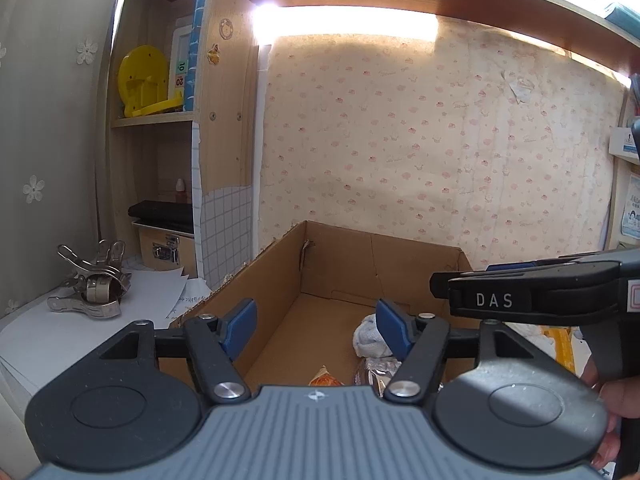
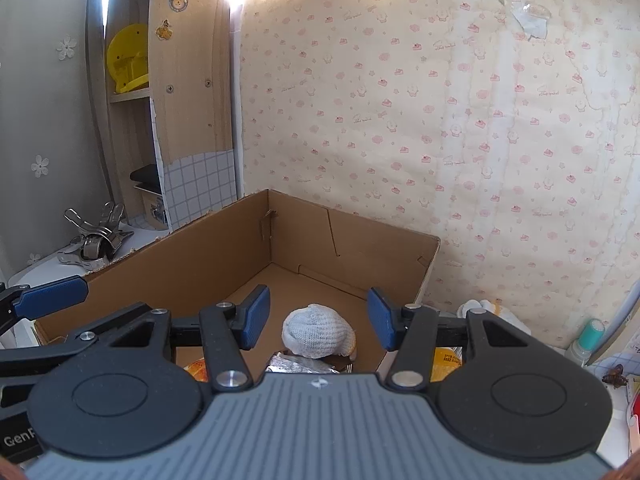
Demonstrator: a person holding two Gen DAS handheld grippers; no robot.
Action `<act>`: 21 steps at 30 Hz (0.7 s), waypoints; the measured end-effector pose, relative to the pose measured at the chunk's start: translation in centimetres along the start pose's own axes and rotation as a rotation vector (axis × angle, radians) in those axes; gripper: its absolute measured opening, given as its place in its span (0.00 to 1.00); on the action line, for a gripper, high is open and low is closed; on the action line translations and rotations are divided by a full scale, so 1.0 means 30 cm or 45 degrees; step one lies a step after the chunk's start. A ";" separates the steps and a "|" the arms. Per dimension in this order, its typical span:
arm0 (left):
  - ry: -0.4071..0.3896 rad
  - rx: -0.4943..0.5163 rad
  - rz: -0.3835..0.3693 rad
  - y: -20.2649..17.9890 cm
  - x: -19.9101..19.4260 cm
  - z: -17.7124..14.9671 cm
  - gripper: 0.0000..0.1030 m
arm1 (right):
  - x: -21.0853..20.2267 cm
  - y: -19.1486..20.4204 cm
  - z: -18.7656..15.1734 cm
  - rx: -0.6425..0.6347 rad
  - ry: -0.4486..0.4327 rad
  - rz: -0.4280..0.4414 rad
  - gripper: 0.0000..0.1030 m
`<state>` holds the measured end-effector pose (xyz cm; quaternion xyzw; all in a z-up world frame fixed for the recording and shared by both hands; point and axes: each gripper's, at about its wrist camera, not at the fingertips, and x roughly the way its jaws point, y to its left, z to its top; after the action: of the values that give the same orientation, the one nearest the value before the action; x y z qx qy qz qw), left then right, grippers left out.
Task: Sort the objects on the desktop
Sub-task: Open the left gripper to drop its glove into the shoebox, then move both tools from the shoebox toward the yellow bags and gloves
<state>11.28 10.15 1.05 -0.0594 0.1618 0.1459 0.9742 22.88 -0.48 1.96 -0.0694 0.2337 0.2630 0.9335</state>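
An open cardboard box [image 1: 276, 280] [image 2: 200, 248] stands against the wallpapered wall. Inside lie a rolled white sock [image 1: 370, 336] [image 2: 318, 332], an orange snack packet [image 1: 325, 378] [image 2: 196, 368] and a silver foil packet [image 1: 374, 372] [image 2: 300, 364]. My left gripper [image 1: 318, 326] is open and empty above the box's near part. My right gripper [image 2: 318, 322] is open and empty above the sock. The right gripper's body [image 1: 532, 292] shows at the right of the left wrist view.
Metal clips [image 1: 94, 284] [image 2: 94, 240] lie on white paper left of the box. A shelf unit holds a yellow disc toy [image 1: 144, 80] and a small case [image 1: 166, 246]. Right of the box are a yellow packet [image 2: 446, 358], white cloth [image 2: 480, 306] and a teal-capped bottle [image 2: 588, 338].
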 end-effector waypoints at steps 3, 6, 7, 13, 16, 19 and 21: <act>-0.002 0.008 -0.004 -0.010 -0.007 -0.003 0.67 | -0.011 -0.001 -0.003 0.000 -0.003 0.000 0.52; -0.003 0.014 -0.010 -0.020 -0.015 -0.006 0.67 | -0.012 0.000 -0.003 -0.001 -0.002 -0.001 0.51; -0.005 0.015 -0.011 -0.022 -0.019 -0.006 0.67 | -0.018 -0.003 -0.005 -0.001 -0.003 -0.003 0.52; -0.011 0.029 -0.027 -0.044 -0.038 -0.006 0.67 | -0.056 -0.025 -0.020 0.010 -0.013 -0.013 0.52; -0.012 0.035 -0.037 -0.054 -0.045 -0.009 0.67 | -0.071 -0.035 -0.026 0.015 -0.018 -0.018 0.52; -0.012 0.041 -0.046 -0.067 -0.053 -0.011 0.67 | -0.083 -0.043 -0.033 0.019 -0.019 -0.023 0.52; -0.014 0.046 -0.051 -0.078 -0.058 -0.012 0.67 | -0.093 -0.049 -0.037 0.021 -0.021 -0.027 0.52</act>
<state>10.31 7.42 1.43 -0.0441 0.1577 0.1236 0.9787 21.12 -3.30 2.31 -0.0620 0.2276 0.2516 0.9386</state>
